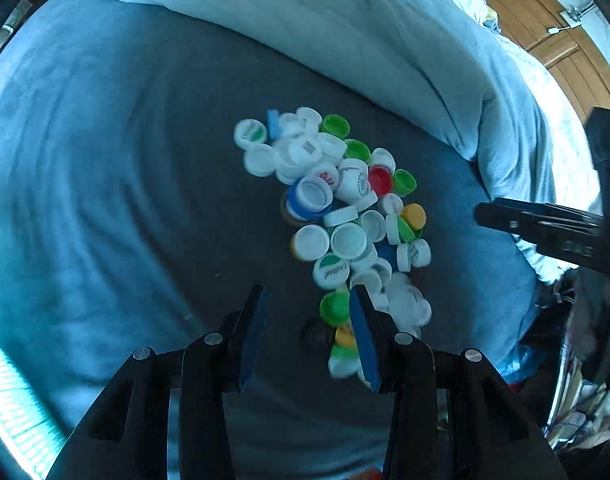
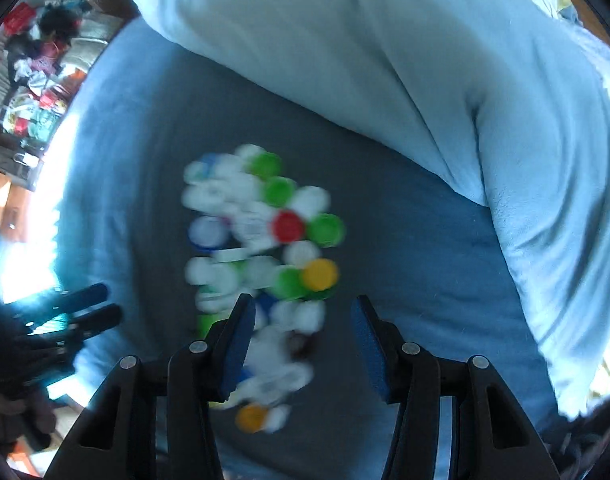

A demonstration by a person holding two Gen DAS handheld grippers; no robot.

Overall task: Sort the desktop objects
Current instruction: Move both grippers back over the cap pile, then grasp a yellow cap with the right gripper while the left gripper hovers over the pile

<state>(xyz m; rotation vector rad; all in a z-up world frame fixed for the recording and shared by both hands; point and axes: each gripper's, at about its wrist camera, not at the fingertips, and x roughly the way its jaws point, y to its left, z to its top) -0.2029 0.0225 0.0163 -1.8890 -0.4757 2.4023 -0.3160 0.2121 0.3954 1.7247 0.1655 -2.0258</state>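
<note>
A loose heap of plastic bottle caps, mostly white with a few green, blue, yellow and one red, lies in the middle of a dark grey-blue fleece bed cover. The red round cap sits toward the heap's far right side, touching a green cap. A yellow cap lies just nearer than those two. On the heap's left side a large blue-rimmed cap rests open side up.

Behind the heap a thick pale blue folded duvet runs across the bed, near the caps but apart from them.

The left gripper, black with blue pads, points steeply down over the near end of the heap. Its fingers stand apart with nothing between them; the right-hand finger covers part of a green cap (touching or not, I cannot tell).

The right gripper, seen in its own blurred wrist view, hovers over the same near end, fingers apart and clamped on nothing. In that view the left gripper shows at the left edge.
</note>
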